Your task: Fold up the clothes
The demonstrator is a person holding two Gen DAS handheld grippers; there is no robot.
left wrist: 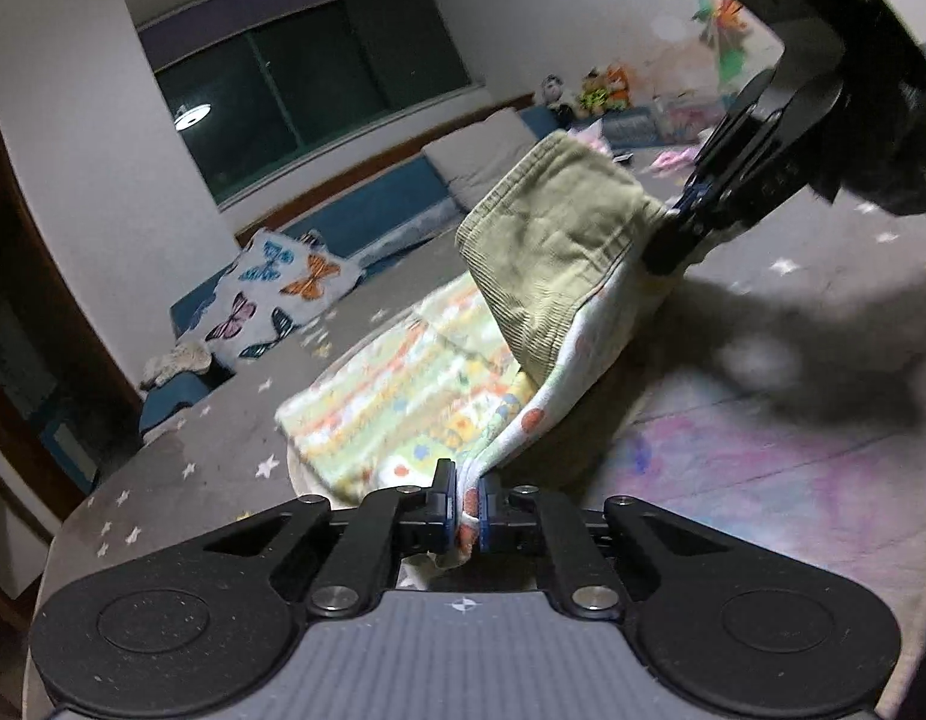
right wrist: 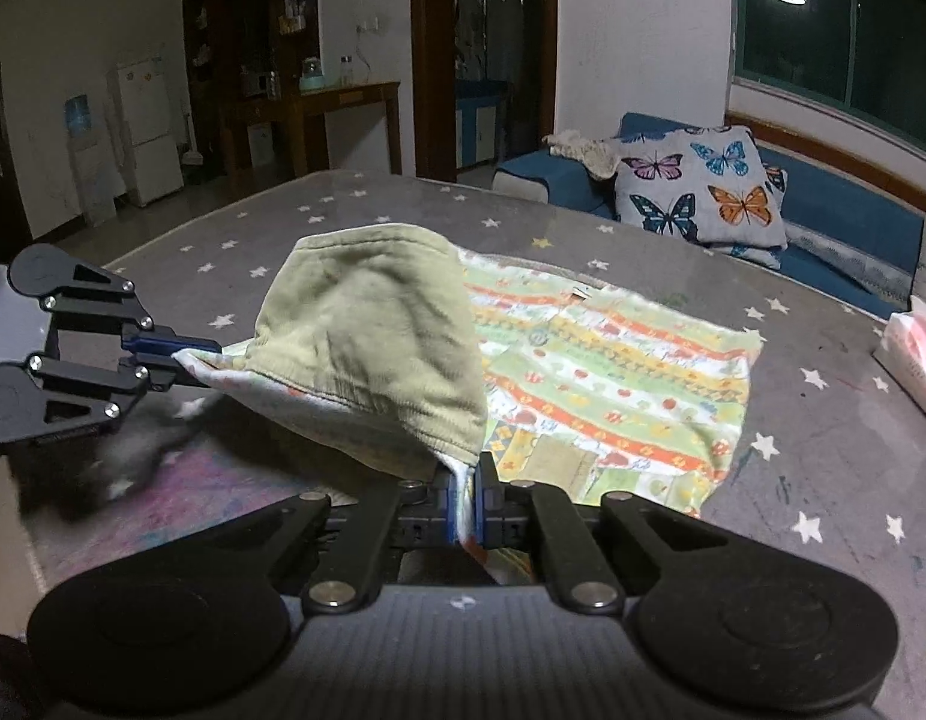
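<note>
A small garment with a green, yellow and orange printed pattern (left wrist: 396, 396) and an olive ribbed waistband (left wrist: 553, 240) lies on a grey star-print surface (left wrist: 222, 456); it also shows in the right wrist view (right wrist: 613, 384). My left gripper (left wrist: 470, 504) is shut on one waistband corner. My right gripper (right wrist: 466, 498) is shut on the other corner; it appears in the left wrist view (left wrist: 673, 240). The left gripper appears in the right wrist view (right wrist: 180, 360). Both hold the waistband end lifted and curled over the flat rest of the garment.
A butterfly-print pillow (right wrist: 703, 186) leans on a blue bench (right wrist: 847, 222) under a window. A pink-and-white tissue pack (right wrist: 919, 348) sits at the right. A pink-purple stained patch (left wrist: 763, 468) marks the surface near me. Toys (left wrist: 607, 87) sit far back.
</note>
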